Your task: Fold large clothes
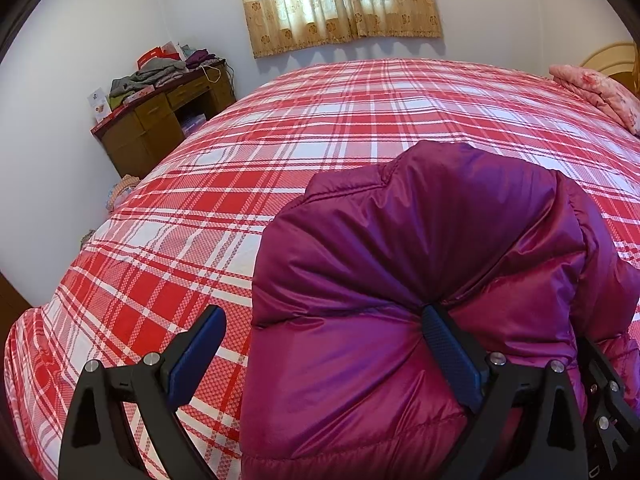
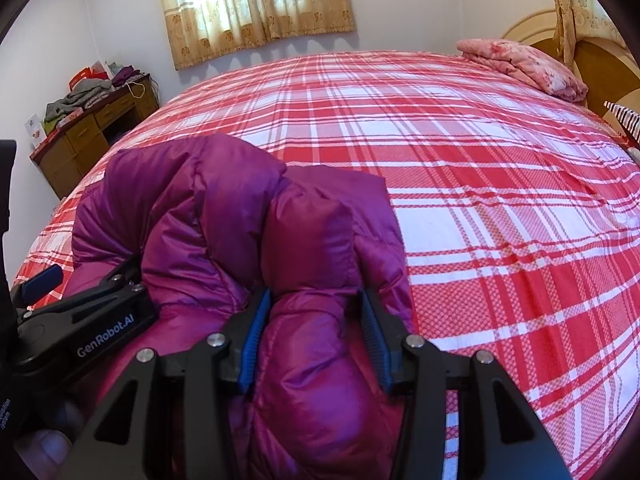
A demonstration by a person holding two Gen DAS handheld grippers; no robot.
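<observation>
A purple puffy jacket [image 1: 420, 280] lies bunched up on a bed covered with a red and white plaid sheet [image 1: 280, 152]. In the left wrist view the jacket fills the area from 3 o'clock round to 6 o'clock, and in the right wrist view it sits from 6 o'clock up to 9 o'clock.

The left gripper [image 1: 324, 352] has its fingers spread wide. The one at 7 o'clock hangs over bare sheet, clear of the fabric, while the one at 5 o'clock presses into a crease of the jacket. Nothing is pinched between them.

The right gripper [image 2: 316, 336] has a thick fold of the jacket between its two blue pads [image 2: 252, 344], and the padding bulges out on both sides of them, so it is clamped on the jacket. In that same view the left gripper shows at 8 o'clock, just beside the jacket's edge.

At the far side of the bed, at 1 o'clock in the right wrist view, lies a folded pink floral blanket [image 2: 524, 64] against a wooden headboard [image 2: 600, 60]. A yellow curtain [image 1: 340, 0] hangs at 12 o'clock. A wooden desk [image 1: 160, 120] stands at 10 o'clock with a pile of clothes [image 1: 156, 76] on top.
</observation>
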